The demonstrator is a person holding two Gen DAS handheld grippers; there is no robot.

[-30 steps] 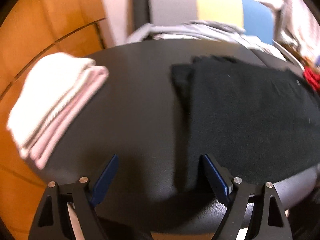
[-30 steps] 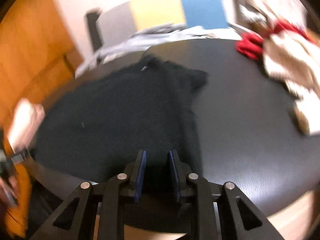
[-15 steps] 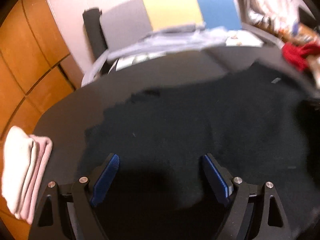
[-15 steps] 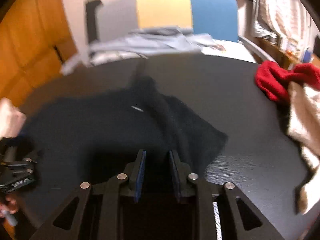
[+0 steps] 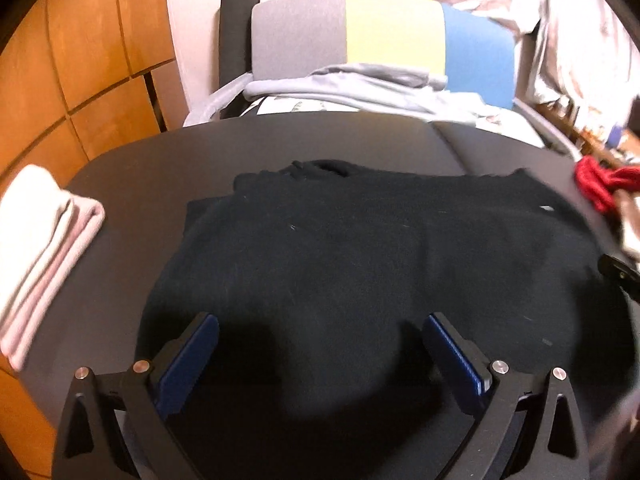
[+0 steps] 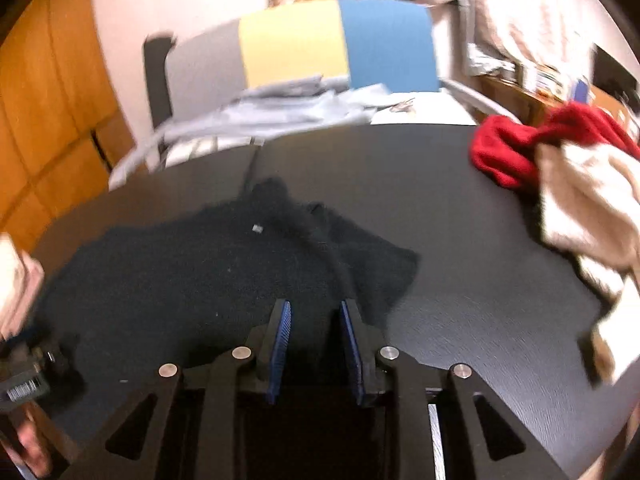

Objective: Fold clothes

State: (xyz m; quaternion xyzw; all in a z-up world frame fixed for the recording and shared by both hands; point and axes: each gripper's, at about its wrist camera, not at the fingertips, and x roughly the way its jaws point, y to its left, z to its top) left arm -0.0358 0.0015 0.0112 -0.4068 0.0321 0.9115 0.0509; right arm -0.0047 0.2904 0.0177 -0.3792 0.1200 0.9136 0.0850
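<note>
At the far left of the dark table (image 5: 132,168) lay a folded stack of white and pink cloth (image 5: 44,248), its outer side close to the table edge; it read as work already finished. Beside it, with a strip of bare tabletop between, the black garment (image 5: 360,264) was spread flat across the middle of the table, one layer doubled over near its far left corner, so this piece seemed only partly folded.

The left gripper (image 5: 320,356) hovered over the garment's near edge with its blue-padded fingers (image 5: 188,356) wide apart and nothing between them. The right gripper (image 6: 316,344) sat over the near right part of the same garment (image 6: 192,276), its fingers drawn in to a narrow gap; dark cloth lay under them, but whether they pinched a fold could not be told. A loose flap of the garment ran out to a point just right of that gripper.

Further right, bare tabletop (image 6: 460,280) offered the best open room. Beyond it a red garment (image 6: 516,152) and a cream one (image 6: 580,208) lay crumpled at the right edge, apparently still waiting. Behind the table stood a chair (image 5: 384,36) draped with grey clothing (image 5: 360,84), close to the far edge, so any swing forward had little clearance there.
</note>
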